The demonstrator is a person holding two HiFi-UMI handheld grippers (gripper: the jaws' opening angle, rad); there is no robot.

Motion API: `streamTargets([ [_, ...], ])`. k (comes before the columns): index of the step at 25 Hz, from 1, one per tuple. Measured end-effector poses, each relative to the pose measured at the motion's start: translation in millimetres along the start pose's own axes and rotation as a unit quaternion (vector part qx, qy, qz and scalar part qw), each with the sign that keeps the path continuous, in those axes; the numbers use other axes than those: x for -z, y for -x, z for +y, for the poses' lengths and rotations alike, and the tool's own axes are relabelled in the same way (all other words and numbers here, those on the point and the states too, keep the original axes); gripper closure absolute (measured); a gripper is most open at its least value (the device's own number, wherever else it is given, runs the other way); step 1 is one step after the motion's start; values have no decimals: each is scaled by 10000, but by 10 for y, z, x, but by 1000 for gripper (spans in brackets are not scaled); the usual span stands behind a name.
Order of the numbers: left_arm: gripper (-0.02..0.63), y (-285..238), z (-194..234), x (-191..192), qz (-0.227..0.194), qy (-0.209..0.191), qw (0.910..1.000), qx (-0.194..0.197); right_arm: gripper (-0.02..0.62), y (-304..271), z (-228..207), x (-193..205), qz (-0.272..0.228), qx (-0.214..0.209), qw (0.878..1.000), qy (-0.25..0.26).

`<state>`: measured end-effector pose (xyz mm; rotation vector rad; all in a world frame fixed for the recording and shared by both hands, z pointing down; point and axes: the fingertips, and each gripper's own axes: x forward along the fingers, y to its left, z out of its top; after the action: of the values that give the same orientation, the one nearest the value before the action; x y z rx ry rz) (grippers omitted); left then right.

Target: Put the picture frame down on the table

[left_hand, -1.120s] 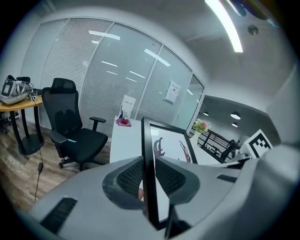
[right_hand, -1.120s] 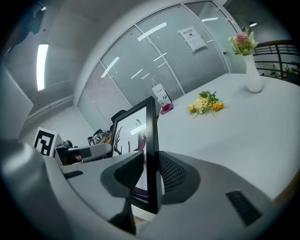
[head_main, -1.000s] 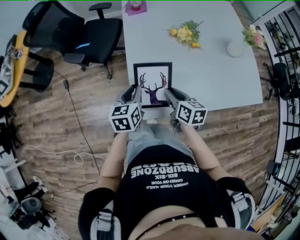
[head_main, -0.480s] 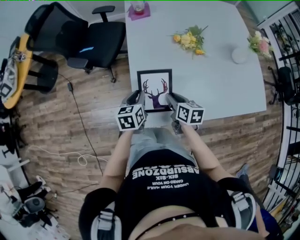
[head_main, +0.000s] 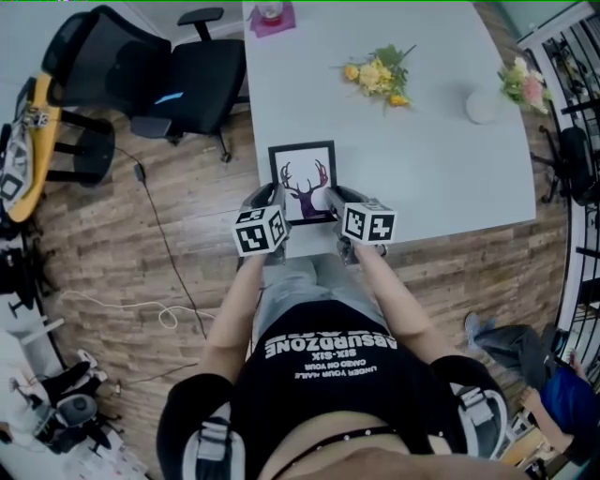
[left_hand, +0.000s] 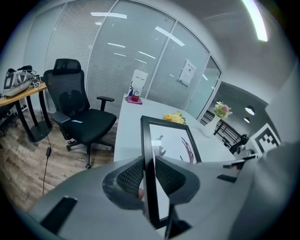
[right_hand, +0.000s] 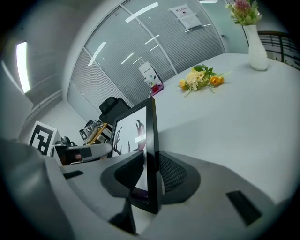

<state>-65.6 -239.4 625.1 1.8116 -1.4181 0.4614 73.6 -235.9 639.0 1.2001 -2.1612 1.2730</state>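
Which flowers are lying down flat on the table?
The yellow and orange bunch with green stems lies flat on the white table. The pink flowers stand upright in a white vase.

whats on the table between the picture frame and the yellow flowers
Nothing: the head view shows bare table between the picture frame and the yellow flowers.

Both forearms stretched forward side by side, wrists level with each other. The left gripper point(head_main: 266, 199) angled down, jaws closed on the left edge of the picture frame point(head_main: 302, 178), black rim pinched between the ribbed pads point(left_hand: 131, 176). The right gripper point(head_main: 334, 201) mirrors it, clamped on the right edge; marker cubes face up behind the jaws
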Motion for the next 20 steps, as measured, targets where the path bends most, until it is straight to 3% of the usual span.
streamTargets([
  [20,531,-519,183,388,733,156,9972,-40,485,-306,-331,223,451,330,9982,-235],
])
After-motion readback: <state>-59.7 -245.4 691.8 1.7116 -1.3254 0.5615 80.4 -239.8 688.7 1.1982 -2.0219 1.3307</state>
